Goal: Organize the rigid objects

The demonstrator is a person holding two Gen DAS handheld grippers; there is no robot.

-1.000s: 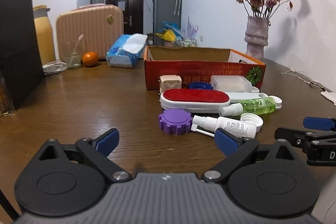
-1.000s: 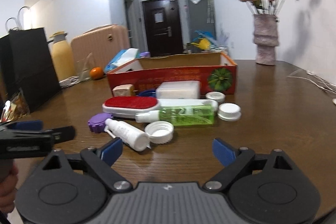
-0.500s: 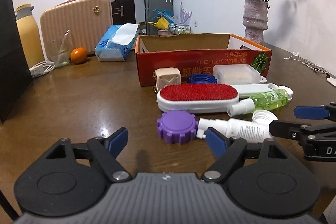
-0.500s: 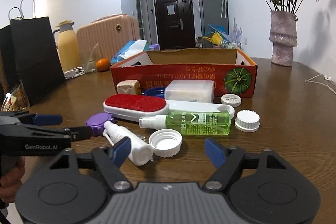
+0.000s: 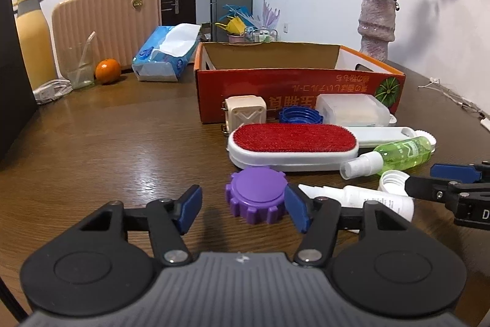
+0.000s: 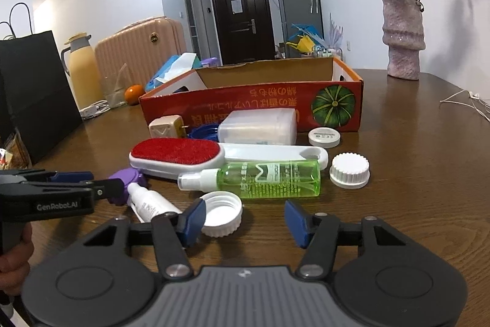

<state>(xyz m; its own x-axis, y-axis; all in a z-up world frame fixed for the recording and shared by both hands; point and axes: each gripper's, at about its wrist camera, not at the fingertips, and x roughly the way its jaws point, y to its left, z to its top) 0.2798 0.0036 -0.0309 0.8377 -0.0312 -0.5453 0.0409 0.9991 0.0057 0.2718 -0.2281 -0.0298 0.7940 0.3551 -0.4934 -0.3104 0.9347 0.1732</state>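
Note:
A purple ridged lid (image 5: pixel 256 192) lies on the wooden table just ahead of my open left gripper (image 5: pixel 243 207), nearer its right finger. Behind it lie a red lint brush (image 5: pixel 292 143), a green spray bottle (image 5: pixel 398 155), a white spray bottle (image 5: pixel 367 198) and an open red cardboard box (image 5: pixel 300 88). My right gripper (image 6: pixel 245 218) is open, low over the table, with an upturned white cap (image 6: pixel 222 212) by its left finger and the green bottle (image 6: pixel 266 180) just beyond. The left gripper shows at the left of the right wrist view (image 6: pixel 92 186).
Near the box lie a beige plug cube (image 5: pixel 245 112), a blue ring (image 5: pixel 300 114), a clear plastic case (image 5: pixel 352 109) and a white ridged cap (image 6: pixel 349 169). A vase (image 6: pixel 402 42) stands far right. A black bag (image 6: pixel 33 94), suitcase, orange and tissue pack stand left.
Both grippers have moved forward and lower toward the objects. The purple lid now sits close between the left fingers; the white cap sits by the right gripper's left finger.

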